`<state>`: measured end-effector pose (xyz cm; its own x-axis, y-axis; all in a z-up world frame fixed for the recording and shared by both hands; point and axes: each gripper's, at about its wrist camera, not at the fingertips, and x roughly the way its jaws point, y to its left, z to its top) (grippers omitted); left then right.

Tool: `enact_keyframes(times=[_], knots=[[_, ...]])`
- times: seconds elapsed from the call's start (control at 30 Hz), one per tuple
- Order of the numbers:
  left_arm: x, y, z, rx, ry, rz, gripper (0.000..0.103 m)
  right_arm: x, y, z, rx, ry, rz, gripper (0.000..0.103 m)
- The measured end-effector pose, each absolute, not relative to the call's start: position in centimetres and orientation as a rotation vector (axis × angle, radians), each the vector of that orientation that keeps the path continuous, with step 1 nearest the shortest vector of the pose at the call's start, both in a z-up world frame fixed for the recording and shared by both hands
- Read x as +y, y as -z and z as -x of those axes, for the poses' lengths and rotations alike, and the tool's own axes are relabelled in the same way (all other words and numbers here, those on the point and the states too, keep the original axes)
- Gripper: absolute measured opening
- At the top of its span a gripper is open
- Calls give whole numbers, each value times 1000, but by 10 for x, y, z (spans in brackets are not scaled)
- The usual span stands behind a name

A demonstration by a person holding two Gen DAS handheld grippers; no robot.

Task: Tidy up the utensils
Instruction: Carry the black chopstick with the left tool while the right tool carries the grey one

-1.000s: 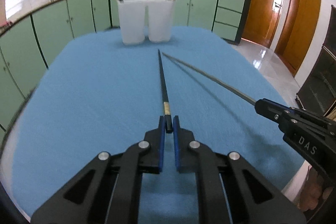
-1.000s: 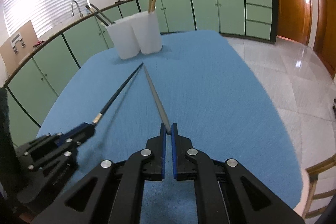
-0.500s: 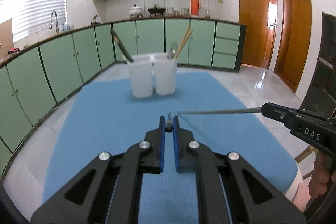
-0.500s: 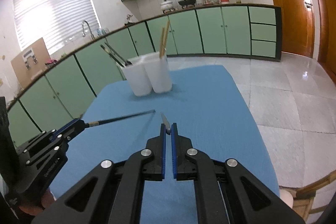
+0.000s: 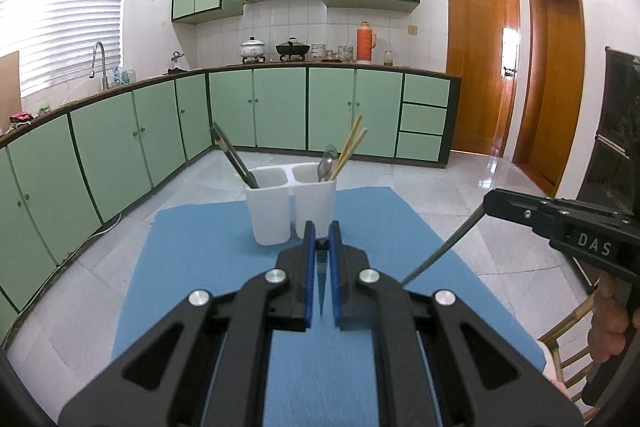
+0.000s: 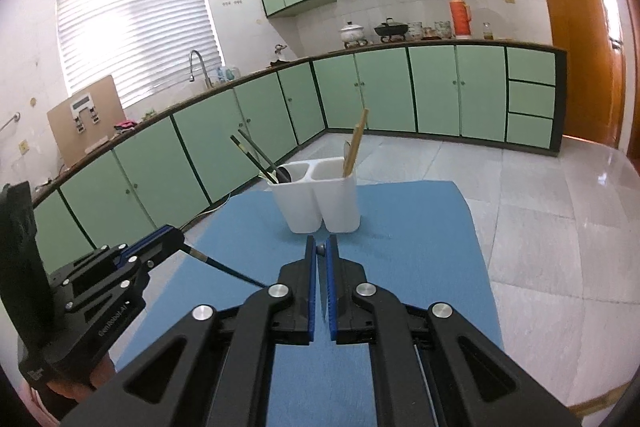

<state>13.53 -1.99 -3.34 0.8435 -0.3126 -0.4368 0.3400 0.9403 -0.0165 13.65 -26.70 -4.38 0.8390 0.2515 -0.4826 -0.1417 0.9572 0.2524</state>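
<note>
My left gripper [image 5: 321, 239] is shut on the end of a black chopstick [image 6: 224, 265], which hangs down and toward me. My right gripper [image 6: 320, 250] is shut on the end of a silver chopstick [image 5: 444, 250], also hanging tip-down. Both are raised above the blue table mat [image 5: 200, 267], short of the white two-cup utensil holder [image 5: 290, 203]. Its left cup holds black chopsticks [image 5: 234, 159]. Its right cup holds a spoon [image 5: 326, 163] and wooden chopsticks [image 5: 350, 147]. The holder also shows in the right wrist view [image 6: 318, 199].
Green kitchen cabinets [image 5: 120, 147] and a counter with sink run behind and to the left. Tiled floor [image 6: 540, 227] lies to the right of the table. A wooden chair [image 5: 572, 339] stands at the table's near right corner.
Both grippers have lifted their chopsticks off the mat and tilted up. The chopsticks lay flat pointing at the holder, and now hang tip-down.
</note>
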Motion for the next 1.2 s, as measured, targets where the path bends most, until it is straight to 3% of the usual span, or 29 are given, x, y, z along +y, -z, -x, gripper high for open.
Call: enact_keyframes(times=[1.2], knots=[[7, -18, -200, 384, 365, -9, 6, -260, -12, -194, 490, -290, -134, 5]])
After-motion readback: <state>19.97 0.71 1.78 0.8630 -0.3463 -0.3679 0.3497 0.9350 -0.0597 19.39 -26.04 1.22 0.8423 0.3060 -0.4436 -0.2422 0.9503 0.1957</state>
